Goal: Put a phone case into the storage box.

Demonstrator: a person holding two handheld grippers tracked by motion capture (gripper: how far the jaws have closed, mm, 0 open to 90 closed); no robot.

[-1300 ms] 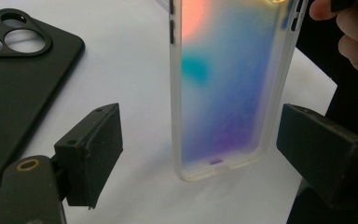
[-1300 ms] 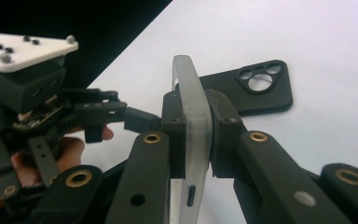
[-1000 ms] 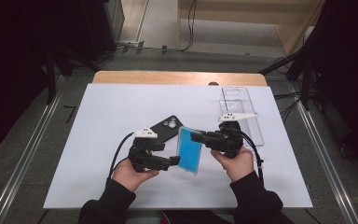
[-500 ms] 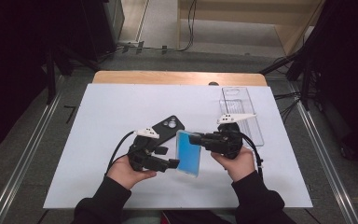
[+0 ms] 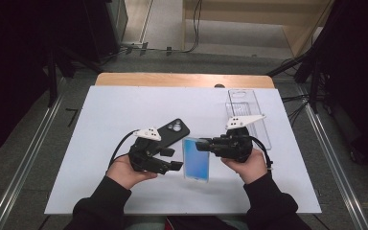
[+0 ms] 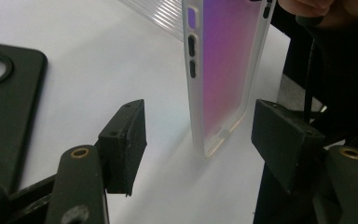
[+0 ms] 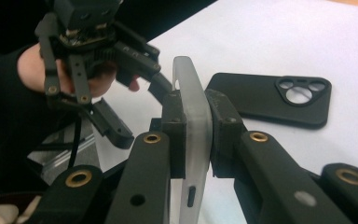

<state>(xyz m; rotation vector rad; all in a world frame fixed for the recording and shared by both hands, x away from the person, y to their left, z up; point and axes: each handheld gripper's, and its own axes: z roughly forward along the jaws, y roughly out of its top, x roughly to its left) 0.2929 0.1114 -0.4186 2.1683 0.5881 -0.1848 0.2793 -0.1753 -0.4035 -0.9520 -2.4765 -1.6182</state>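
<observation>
A translucent phone case [image 5: 195, 165] with a blue-purple tint stands on edge above the white mat [image 5: 124, 110]. My right gripper [image 5: 202, 144] is shut on its upper edge, and the right gripper view shows the pads [image 7: 175, 126] pressing both faces of the case [image 7: 193, 93]. My left gripper [image 5: 175, 160] comes in from the left. Its jaws have just been closing, with the case's lower corner [image 6: 223, 70] between them and a gap on each side. A black phone case [image 5: 175, 130] lies flat behind the left gripper.
A clear phone case [image 5: 247, 108] lies at the back right of the mat. The table's wooden edge [image 5: 182, 80] runs along the far side. Cables trail from both grippers toward the person's hands.
The left gripper's jaws have narrowed around the tinted case's lower corner. The right gripper and the case have stayed put.
</observation>
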